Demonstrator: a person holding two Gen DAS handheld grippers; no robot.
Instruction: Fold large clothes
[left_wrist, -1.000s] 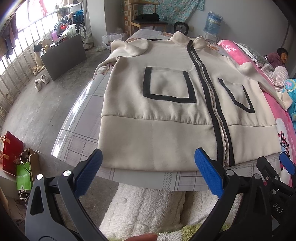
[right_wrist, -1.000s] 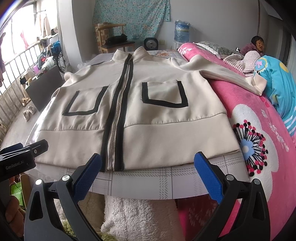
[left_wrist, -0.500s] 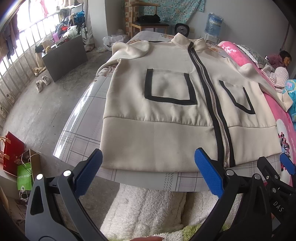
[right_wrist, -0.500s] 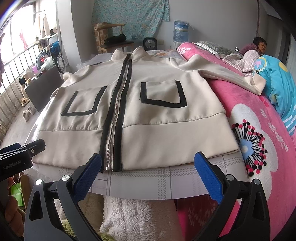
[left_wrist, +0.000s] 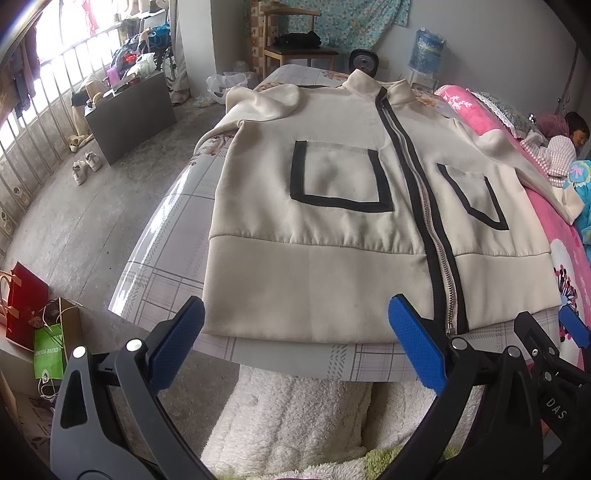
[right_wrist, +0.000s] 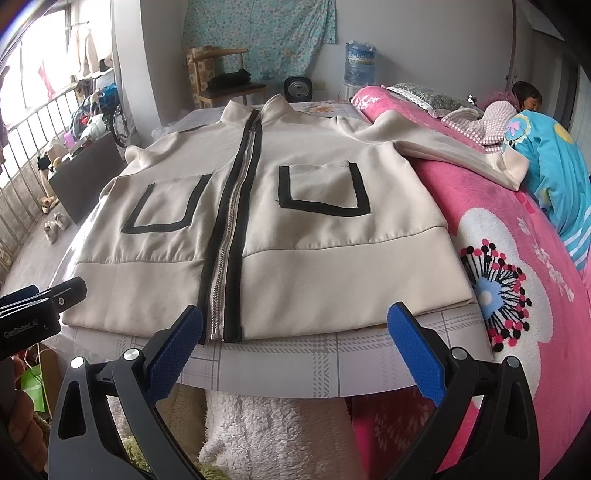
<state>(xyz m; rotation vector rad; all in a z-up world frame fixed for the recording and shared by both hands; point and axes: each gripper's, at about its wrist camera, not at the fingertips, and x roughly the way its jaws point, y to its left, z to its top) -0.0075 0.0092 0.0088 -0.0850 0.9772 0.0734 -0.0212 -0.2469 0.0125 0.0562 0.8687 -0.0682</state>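
Left wrist view first: the left gripper (left_wrist: 295, 332) is spread wide with nothing in it, hanging just short of the jacket (left_wrist: 332, 229) hem. The jacket lies flat, front up, zipped, on the checked sheet (left_wrist: 166, 258) of the bed, collar at the far end and hem closest to me. So its long axis runs straight away from the gripper, along the zipper (left_wrist: 424, 206). The zipper sits off to the right here, meaning this gripper lines up with the jacket's left-hand half, and the bunched sleeve (left_wrist: 258, 103) up at the far left is on its side.

Right wrist view: the right gripper (right_wrist: 295, 332) is also wide open and empty, at the hem edge with the zipper (right_wrist: 229, 236) off to its left. The other sleeve (right_wrist: 461, 151) stretches out right over the pink blanket (right_wrist: 517, 258). The left gripper (right_wrist: 44, 299) shows at the left edge.

My guess is each hand takes its own side, folding across the zipper line; neither is really nearer, both about level at the hem.
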